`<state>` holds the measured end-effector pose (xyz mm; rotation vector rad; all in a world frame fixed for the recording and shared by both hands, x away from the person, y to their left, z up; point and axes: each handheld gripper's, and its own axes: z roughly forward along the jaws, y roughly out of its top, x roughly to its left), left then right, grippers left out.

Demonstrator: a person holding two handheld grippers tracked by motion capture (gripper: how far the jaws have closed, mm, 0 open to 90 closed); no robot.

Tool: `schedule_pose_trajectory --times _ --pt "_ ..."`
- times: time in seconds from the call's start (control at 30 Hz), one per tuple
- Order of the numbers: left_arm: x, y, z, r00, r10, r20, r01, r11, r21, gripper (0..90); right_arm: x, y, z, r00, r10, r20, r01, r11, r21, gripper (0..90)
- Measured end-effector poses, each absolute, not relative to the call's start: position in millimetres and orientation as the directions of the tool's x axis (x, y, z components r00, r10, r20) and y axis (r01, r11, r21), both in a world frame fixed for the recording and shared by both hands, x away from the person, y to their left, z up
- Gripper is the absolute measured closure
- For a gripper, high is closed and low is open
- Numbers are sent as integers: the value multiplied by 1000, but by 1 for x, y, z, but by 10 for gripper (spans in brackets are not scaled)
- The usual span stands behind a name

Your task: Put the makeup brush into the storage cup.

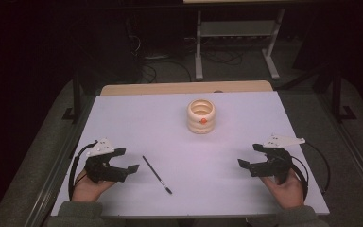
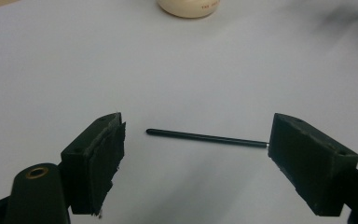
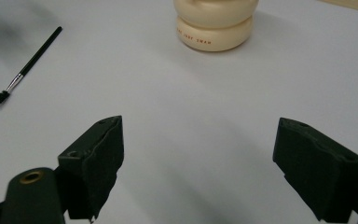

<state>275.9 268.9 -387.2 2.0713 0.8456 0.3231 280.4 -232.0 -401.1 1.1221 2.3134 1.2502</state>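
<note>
A thin black brush (image 1: 157, 174) lies flat on the white table (image 1: 160, 118), slanting from upper left to lower right, bristles at the near end. In the left gripper view the brush (image 2: 205, 138) lies just beyond the jaws; in the right gripper view the brush (image 3: 25, 67) is far off at upper left. A cream ribbed pot (image 1: 201, 116) with an orange dot stands open-topped past the table's middle, its base seen as pot (image 2: 189, 7) and pot (image 3: 214, 28). My left gripper (image 1: 125, 161) rests near the front left, open and empty. My right gripper (image 1: 249, 157) rests at front right, open and empty.
The table's wooden far edge (image 1: 184, 88) shows behind the white top. Beyond it stand a metal desk frame (image 1: 236, 42) and cables on a dark floor. Dark rails run along both sides of the table.
</note>
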Motion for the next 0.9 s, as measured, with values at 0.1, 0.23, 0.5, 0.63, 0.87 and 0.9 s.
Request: schedule_pose_trajectory --times 0.1,0.23,0.5,0.63,0.87,0.9 --pt "276 268 -388 745 664 -68 444 -417 793 182 280 -232 -401 -659 744 111 500 323 804 155" --pt "276 267 -388 744 663 -75 448 -412 793 182 281 -231 -402 -662 742 109 499 327 802 155" --pt "276 265 -388 756 651 -65 439 -431 789 182 281 -230 -402 -665 739 108 498 331 801 155" --pt "276 265 -388 761 645 -63 435 -437 787 181 281 -229 -402 -670 735 104 496 339 800 155" --pt "276 263 -389 766 639 -63 434 -443 784 182 281 -228 -403 -669 735 111 504 339 795 155" --pt "276 263 -389 766 639 -63 434 -443 784 182 281 -228 -403 -670 734 111 504 340 794 155"
